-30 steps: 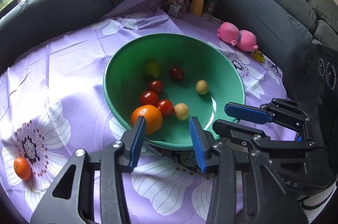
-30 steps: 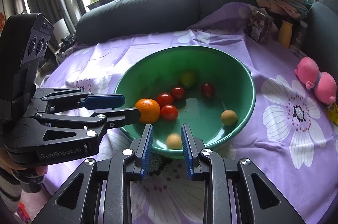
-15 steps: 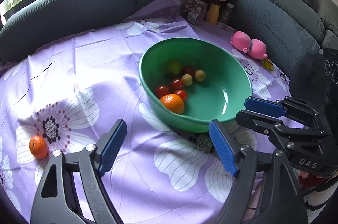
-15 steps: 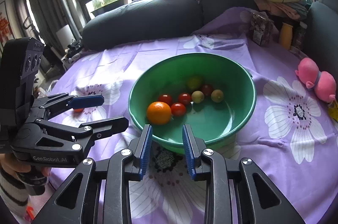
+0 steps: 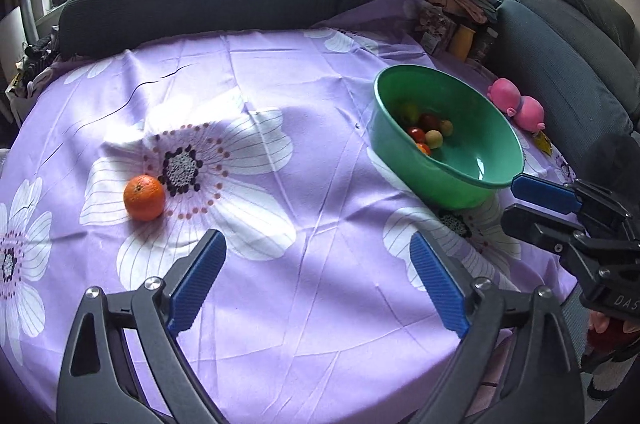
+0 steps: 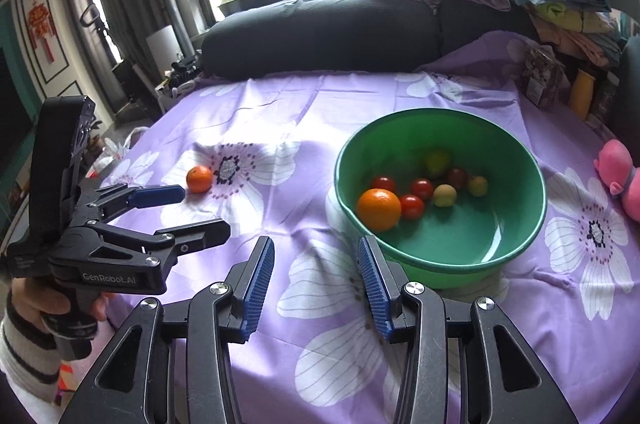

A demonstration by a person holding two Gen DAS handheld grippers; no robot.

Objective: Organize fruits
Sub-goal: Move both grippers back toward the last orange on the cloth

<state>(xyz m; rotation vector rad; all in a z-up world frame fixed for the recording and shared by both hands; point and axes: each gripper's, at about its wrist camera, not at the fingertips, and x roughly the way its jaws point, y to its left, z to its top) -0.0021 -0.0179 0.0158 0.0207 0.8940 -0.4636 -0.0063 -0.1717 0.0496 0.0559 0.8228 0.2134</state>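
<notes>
- The job looks nearly done: the round green plastic bowl (image 6: 440,252) already holds a large orange (image 6: 378,209), several small red tomatoes (image 6: 411,206) and a few small yellowish fruits (image 6: 444,195), all gathered on the bowl's left half.
- One piece is out of place: a small round orange tangerine (image 5: 144,197) sitting alone on the purple flower-printed cloth (image 5: 320,143) that covers the tabletop, right beside the dark centre of a big white flower.
- I'd say the step in hand is fetching that last tangerine with the left tool (image 5: 318,282), whose blue pads are spread wide with nothing between them.
- From the left tool's own view the tangerine lies ahead and off to the left, outside the left pad rather than between the two; the right wrist view shows the upper blue finger (image 6: 157,195) ending near the fruit but apart from it.
- The next move, as I judge it, calls for swinging left and forward until the fruit sits between the pads, then closing gently, since a round fruit on loose cloth could roll.
- The right tool (image 6: 316,288) hangs near the bowl's front rim, moderately open and empty.
</notes>
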